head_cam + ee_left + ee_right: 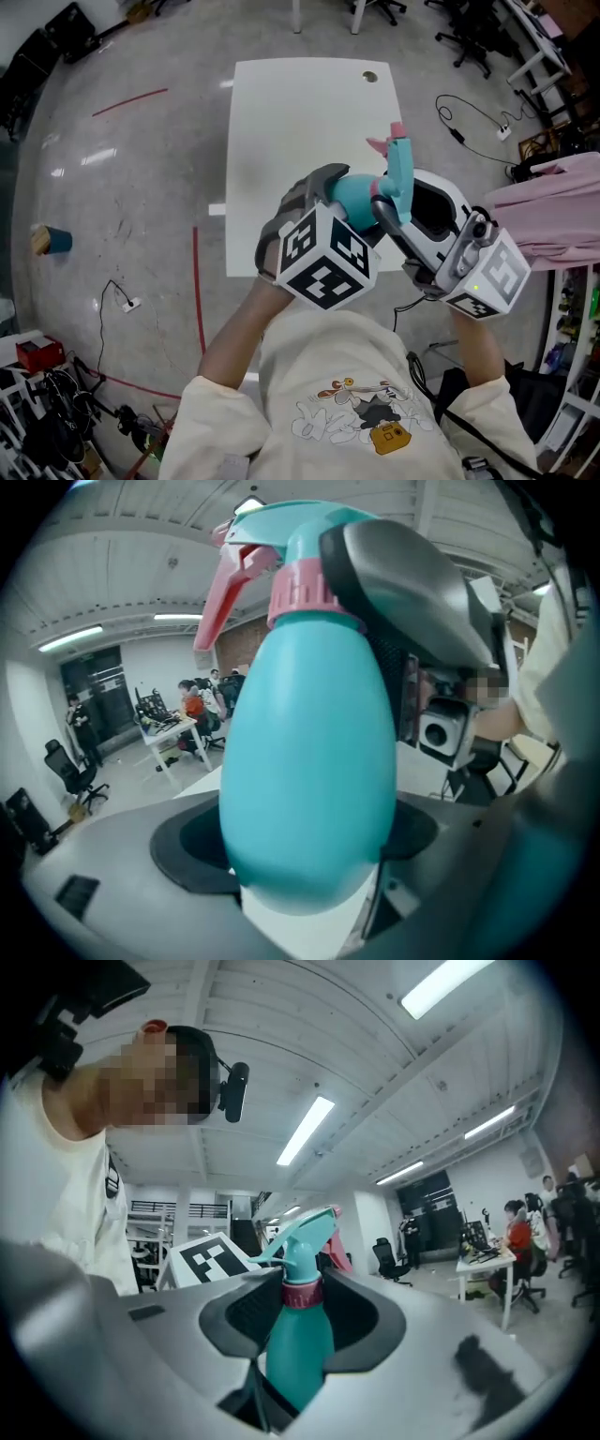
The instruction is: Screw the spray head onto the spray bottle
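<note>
Grey office floor, white table (281,141): over near right corner, my left gripper (343,193) jaws, spread wide, clamp teal spray bottle (362,199) body; right gripper (390,208) jaws, narrower, grip spray head (401,155) at pink collar (302,1293).

1. From the head camera we look steeply down onto the white table (281,141) and the grey floor (112,187).
2. Our left gripper view sits right against the spray bottle (309,761), looking along its length.
3. Our right gripper view faces across the room, also close; all three views share that bottle.
</note>
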A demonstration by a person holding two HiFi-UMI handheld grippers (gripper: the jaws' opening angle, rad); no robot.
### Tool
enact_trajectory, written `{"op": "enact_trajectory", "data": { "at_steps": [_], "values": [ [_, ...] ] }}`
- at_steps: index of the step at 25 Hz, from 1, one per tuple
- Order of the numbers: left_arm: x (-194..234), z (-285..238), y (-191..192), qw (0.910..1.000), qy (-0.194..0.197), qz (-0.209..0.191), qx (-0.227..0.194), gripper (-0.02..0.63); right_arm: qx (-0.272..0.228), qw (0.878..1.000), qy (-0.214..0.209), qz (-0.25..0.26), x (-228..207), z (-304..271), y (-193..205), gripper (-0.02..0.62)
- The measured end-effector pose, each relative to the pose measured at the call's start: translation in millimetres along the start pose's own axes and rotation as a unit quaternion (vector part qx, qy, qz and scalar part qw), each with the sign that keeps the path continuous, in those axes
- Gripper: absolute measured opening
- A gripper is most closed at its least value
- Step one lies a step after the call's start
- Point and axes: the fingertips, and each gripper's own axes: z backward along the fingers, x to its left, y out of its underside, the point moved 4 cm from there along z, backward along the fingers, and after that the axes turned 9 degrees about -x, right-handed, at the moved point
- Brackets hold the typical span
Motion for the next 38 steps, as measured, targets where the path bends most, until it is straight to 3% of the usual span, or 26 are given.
{"op": "enact_trajectory", "data": {
  "at_steps": [5, 8, 14, 18, 25, 27, 30, 38],
  "values": [
    [9, 2, 6, 0.9973, -0.074, 0.002, -0.002, 0.426, -0.006, 0.997, 0.058, 0.048, 8, -2, 9, 0.135],
    [6, 3, 10, 0.9964, -0.084, 0.006, -0.004, 0.426, -0.006, 0.995, 0.076, 0.061, 14, 0, 15, 0.135],
    [-1, 6, 17, 0.9989, -0.043, 0.014, -0.013, 0.426, 0.009, 0.997, 0.041, 0.057, 24, 7, 19, 0.139],
    [5, 12, 24, 0.9996, -0.019, 0.015, -0.015, 0.426, 0.042, 0.998, -0.003, 0.047, 28, 20, 13, 0.19],
    [19, 34, 30, 0.9984, 0.042, -0.036, -0.013, 0.426, 0.136, 0.983, -0.05, 0.116, 16, 44, -39, 0.214],
    [18, 37, 32, 0.9963, 0.067, -0.052, -0.01, 0.426, 0.171, 0.971, -0.083, 0.143, 13, 39, -51, 0.224],
    [11, 42, 32, 0.9918, 0.104, -0.075, 0.003, 0.426, 0.242, 0.944, -0.137, 0.176, 11, 32, -54, 0.237],
    [5, 40, 28, 0.9891, 0.088, -0.11, 0.043, 0.426, 0.433, 0.837, -0.254, 0.219, 21, 5, -30, 0.25]
  ]
}}
